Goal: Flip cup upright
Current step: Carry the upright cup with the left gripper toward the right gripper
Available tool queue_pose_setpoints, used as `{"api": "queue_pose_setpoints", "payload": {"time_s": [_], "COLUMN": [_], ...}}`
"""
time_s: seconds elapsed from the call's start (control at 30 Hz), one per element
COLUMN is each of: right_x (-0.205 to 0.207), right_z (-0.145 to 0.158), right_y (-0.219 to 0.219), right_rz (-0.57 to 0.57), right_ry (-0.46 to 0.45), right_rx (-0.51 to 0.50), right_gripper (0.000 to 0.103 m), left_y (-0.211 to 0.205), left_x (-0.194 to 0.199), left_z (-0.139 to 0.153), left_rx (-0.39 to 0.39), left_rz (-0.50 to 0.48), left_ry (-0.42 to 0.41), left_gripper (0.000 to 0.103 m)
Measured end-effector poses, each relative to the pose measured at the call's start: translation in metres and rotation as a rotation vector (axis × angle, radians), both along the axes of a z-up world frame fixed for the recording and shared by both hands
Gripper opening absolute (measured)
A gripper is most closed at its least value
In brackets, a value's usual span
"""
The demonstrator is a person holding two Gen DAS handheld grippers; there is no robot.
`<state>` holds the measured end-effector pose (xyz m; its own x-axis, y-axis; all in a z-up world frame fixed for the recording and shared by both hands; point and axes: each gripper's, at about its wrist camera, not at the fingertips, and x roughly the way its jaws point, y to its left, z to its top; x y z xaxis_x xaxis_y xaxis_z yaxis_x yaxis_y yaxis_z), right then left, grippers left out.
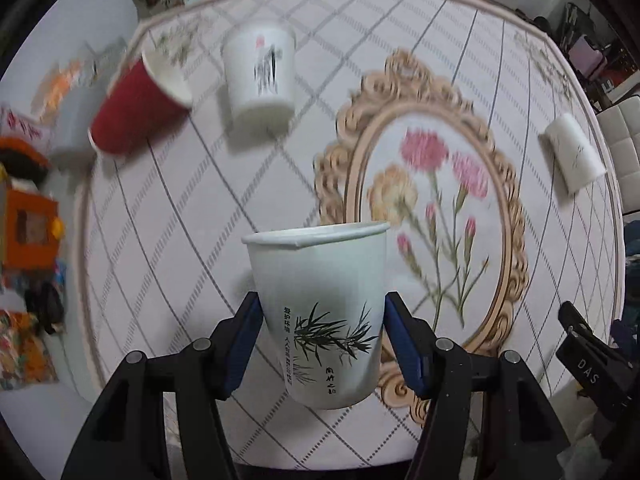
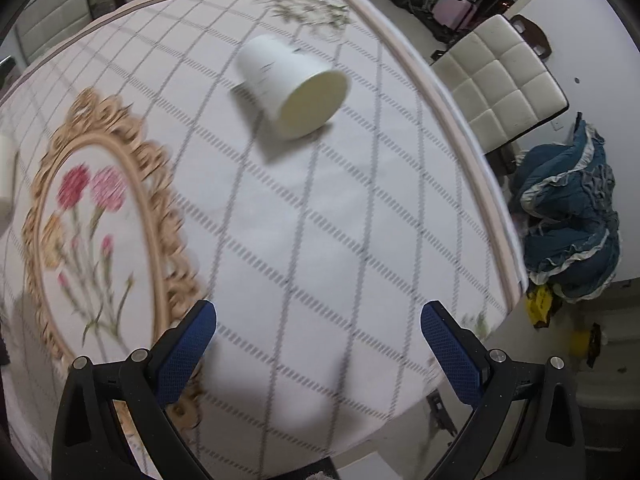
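The white paper cup with the bamboo print [image 1: 320,316] sits rim-up between the blue pads [image 1: 245,344] of the left gripper [image 1: 322,340], which press on its two sides about halfway down its wall. Its base hangs low in the left wrist view and whether it rests on the table or hangs above it cannot be told. The cup leans slightly, its rim a little to the left of its base.

Beneath it spreads the round table [image 1: 500,40], covered in a pale cloth with a grey diamond grid and a gold-framed oval of pink flowers [image 1: 436,208] just right of the held cup. On the far side stands a second white cup [image 1: 258,76], upright with dark print on its wall, and to its left a red cup [image 1: 138,110] leans with its white-lined mouth toward the far right. Near the right edge a plain white cup [image 1: 574,152] lies on its side.

The right gripper [image 2: 318,352] hangs over the near right part of the table with its jaws wide apart and nothing between them. Beyond it lies that same toppled cup [image 2: 288,88], mouth turned toward the near right. Past the table's edge stand a cream padded chair [image 2: 496,88] and a heap of blue cloth [image 2: 568,216].
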<state>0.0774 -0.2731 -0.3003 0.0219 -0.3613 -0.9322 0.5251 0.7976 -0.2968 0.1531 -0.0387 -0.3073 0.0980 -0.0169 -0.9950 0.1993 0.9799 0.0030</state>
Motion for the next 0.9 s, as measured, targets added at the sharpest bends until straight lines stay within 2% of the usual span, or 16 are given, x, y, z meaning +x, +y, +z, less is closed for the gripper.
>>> {"api": "queue_pose_setpoints", "payload": {"time_s": [0.2,0.33,0.53,0.57,0.6,0.67,0.9], "right_x": [-0.010,-0.016,-0.017,-0.016,-0.016,-0.016,-0.013], "right_z": [-0.011,-0.011,-0.010,-0.009,-0.008,-0.006,-0.001], "right_y": [0.011,0.003,-0.016,-0.019,-0.021,-0.024,-0.028], "right_rz": [-0.003,-0.018,-0.039,-0.040,-0.042,-0.041,-0.030], "right_ry": [0.008,0.013,0.022,0.021,0.019,0.016,0.007], "right_rx": [-0.014,-0.035,-0.039,-0.039,-0.038,-0.036,-0.036], "right_gripper": [0.103,0.103,0.103,0.103,0.103,0.103,0.103], "left_y": [-0.009,-0.021,-0.035,-0.037,-0.038,-0.040,-0.048], "left_x": [-0.006,-0.006,-0.005,-0.005,-0.005,0.001,0.010], "left_z": [-0.032,-0.034,-0.034,-0.034,-0.034,-0.032,-0.023], "left_rx": [-0.051,-0.040,-0.034,-0.031,-0.029,-0.032,-0.021], "left_rz": [0.053,0.032,0.015,0.015,0.016,0.012,-0.006], "left_ry": [0.077,0.045,0.043,0.041,0.041,0.037,0.002], "left_gripper": [0.059,0.060,0.062,0.067,0.083,0.101,0.101]}}
